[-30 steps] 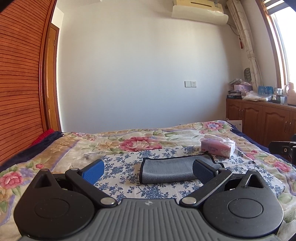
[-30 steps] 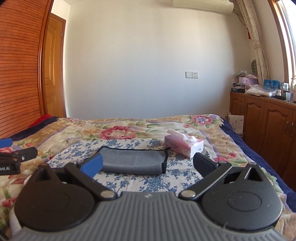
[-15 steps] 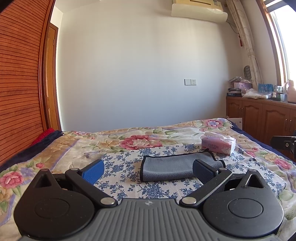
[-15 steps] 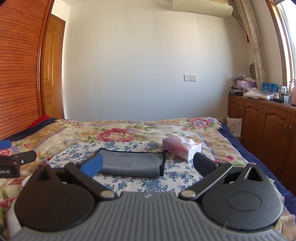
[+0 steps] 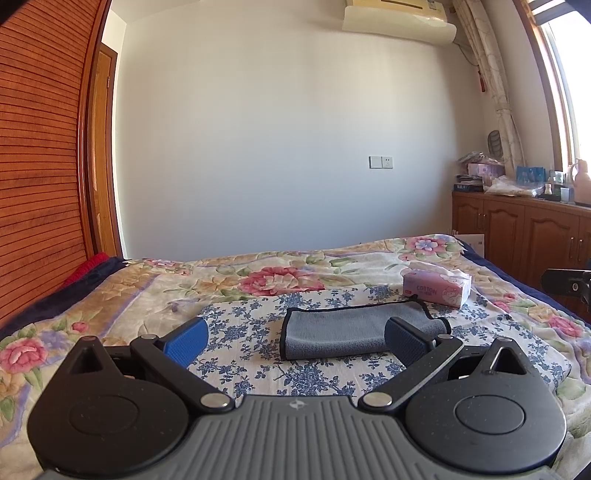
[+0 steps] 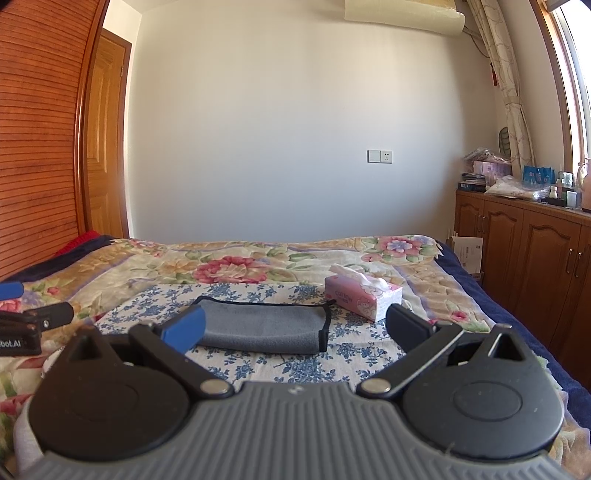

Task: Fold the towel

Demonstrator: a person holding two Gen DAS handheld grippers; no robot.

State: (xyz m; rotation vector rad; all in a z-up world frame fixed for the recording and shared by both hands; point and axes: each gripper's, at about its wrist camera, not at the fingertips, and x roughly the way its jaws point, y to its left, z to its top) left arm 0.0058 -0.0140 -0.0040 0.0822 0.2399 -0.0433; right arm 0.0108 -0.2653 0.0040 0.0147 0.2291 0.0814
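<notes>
- far left: slatted wooden wardrobe [image 5: 37, 166] and a wooden door [image 6: 107, 140] past it, both along the left side of the bed [image 5: 122, 295].
- left gripper [image 5: 295, 338] held low over the near edge of the bed, jaws spread wide, nothing between them; blue pad [image 5: 186, 341] on the left finger, dark pad on the right one.
- seen too at the left edge of the right wrist view as a black bracket with a blue tip.
- blue-flowered white cloth [image 5: 240, 332] spread over the middle of the floral bedspread, reaching toward the near edge.
- gray towel [image 5: 343, 330] with dark trim lying on that cloth, already doubled into a long flat strip, lengthwise left to right, near the middle of the bed; touched by neither gripper.
- in the left wrist view, right end of towel partly hidden behind the dark finger pad; in the right wrist view, left end of towel [image 6: 262, 328] behind the blue pad.
- right gripper [image 6: 295, 328] also low at the near edge, jaws wide apart, gripping nothing.
- pink tissue box [image 6: 364, 297] just beyond the towel's right end, toward the right edge of the bed, white tissue sticking out on top.
- right: wooden cabinets [image 6: 528, 258] along the wall beyond the bed's right edge, cluttered on top; curtain and bright window above.
- air conditioner [image 5: 399, 18] high on the back wall.
</notes>
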